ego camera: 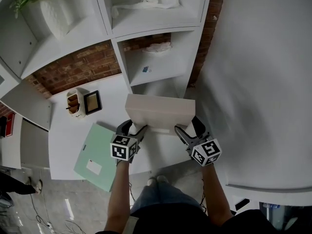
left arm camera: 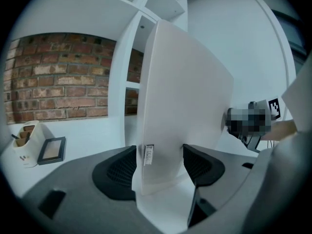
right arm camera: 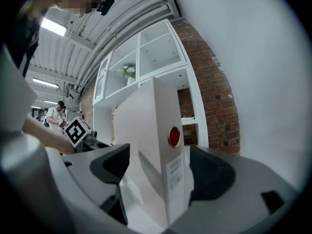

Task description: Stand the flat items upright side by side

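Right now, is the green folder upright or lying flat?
Lying flat. The green folder rests on the white counter with its broad face up, and its white label faces the head view.

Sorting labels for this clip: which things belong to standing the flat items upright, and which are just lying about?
In the job: white binder, gripped by the left gripper; right gripper, open around it; green folder, flat on the desk.
Lying about: picture frame; pen holder; white cloth.
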Motion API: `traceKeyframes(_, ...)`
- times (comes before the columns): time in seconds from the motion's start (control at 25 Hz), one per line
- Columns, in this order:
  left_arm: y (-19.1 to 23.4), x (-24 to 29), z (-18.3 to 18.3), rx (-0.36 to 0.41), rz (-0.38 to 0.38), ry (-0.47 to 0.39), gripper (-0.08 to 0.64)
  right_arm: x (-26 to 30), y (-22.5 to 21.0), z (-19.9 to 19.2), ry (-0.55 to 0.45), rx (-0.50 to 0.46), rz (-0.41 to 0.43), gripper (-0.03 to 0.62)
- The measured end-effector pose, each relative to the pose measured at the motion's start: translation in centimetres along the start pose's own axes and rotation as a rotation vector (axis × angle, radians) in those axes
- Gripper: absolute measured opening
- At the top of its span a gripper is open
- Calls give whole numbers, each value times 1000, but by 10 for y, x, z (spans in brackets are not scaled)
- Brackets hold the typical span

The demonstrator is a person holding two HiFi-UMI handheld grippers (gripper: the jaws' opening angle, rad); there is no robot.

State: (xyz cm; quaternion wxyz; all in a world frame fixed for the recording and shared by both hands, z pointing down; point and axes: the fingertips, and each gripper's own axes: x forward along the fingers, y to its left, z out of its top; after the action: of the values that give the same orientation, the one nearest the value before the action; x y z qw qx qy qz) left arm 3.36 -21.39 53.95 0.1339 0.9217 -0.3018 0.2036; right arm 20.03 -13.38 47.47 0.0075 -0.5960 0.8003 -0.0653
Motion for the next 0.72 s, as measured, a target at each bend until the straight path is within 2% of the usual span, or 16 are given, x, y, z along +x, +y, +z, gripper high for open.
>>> traceKeyframes(0.12,3,-5,-3,-20,26,6,296,1,-5,6,28,-22,94,401)
traceKeyframes(0.28,0,-14,-12,-22,49,5,296,9,-5,9,93,-64,284,411)
traceKeyframes(0.44,-9,-25,-15,-32,85,-38,296,22,-2,11,136,-66,447,411)
traceKeyframes(0.6,-21,-31,-20,-54,93,-55,296,33,9,7,183,-73,572,410)
traceKeyframes(0.72,-24,-33,-22,-59,92,-53,296,39,18,3,210,-88,632,395)
